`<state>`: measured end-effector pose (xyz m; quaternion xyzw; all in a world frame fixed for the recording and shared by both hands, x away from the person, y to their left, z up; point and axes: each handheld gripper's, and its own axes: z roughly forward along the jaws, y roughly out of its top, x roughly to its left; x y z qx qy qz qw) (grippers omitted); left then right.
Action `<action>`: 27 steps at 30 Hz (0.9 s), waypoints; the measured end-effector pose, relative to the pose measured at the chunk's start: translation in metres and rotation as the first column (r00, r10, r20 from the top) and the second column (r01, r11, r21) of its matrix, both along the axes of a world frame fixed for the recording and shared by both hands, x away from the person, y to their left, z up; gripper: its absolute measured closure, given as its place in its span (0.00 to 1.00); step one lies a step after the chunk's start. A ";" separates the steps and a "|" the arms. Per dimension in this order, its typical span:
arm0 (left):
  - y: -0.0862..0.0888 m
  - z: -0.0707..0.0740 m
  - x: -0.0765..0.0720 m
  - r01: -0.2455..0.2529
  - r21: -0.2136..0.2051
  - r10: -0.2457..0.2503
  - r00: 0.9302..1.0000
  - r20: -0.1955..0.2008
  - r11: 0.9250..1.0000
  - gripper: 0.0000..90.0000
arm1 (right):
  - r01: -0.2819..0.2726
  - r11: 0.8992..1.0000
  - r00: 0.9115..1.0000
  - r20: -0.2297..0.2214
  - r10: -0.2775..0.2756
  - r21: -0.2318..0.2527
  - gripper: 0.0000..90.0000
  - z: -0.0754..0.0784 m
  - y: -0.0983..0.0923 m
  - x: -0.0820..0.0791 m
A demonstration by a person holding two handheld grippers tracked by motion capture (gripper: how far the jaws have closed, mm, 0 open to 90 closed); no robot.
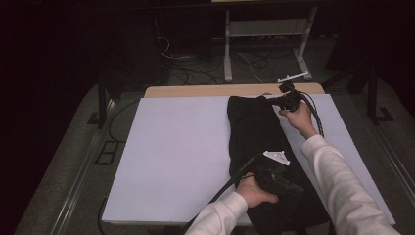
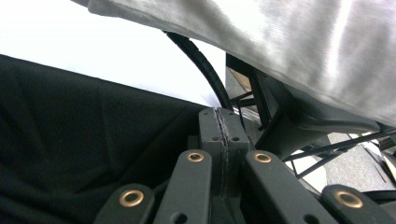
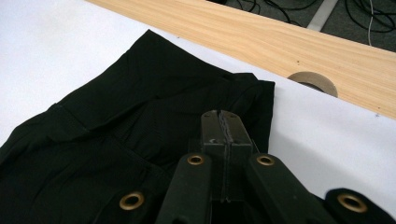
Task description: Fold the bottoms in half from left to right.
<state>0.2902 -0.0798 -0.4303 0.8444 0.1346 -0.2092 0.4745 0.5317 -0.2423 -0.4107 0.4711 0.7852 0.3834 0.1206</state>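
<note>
A black garment (image 1: 254, 132) lies lengthwise on the right half of the white board (image 1: 181, 147), from the far edge to the near edge. My right gripper (image 1: 283, 99) is at the garment's far right corner. In the right gripper view its jaws (image 3: 222, 122) are pressed together over the cloth (image 3: 116, 126), beside the cloth's right edge. My left gripper (image 1: 297, 188) rests on the near part of the garment. In the left gripper view its jaws (image 2: 222, 122) are pressed together at the border of the dark cloth (image 2: 84, 154). The nip itself is hidden in both.
The board covers a wooden table whose bare far strip (image 1: 205, 91) has a round cable hole (image 3: 313, 81). A white sleeve (image 2: 280, 42) crosses above the left gripper, and a black cable (image 2: 201, 60) arcs behind it. Floor cables (image 1: 195, 73) and a white stand (image 1: 227, 44) lie beyond the table.
</note>
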 end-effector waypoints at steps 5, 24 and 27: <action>-0.011 -0.002 0.000 0.005 0.012 -0.005 1.000 -0.003 1.000 0.99 | -0.010 1.000 1.000 0.002 0.010 0.016 0.99 -0.002 -0.002 -0.002; -0.042 -0.009 0.006 0.012 0.073 -0.010 1.000 -0.028 0.997 0.99 | -0.008 1.000 1.000 -0.005 0.008 0.007 0.99 -0.006 -0.008 -0.003; -0.046 -0.011 0.007 0.009 0.076 -0.007 0.999 -0.032 0.997 0.99 | -0.011 1.000 1.000 -0.004 0.011 0.011 0.99 -0.007 -0.009 -0.002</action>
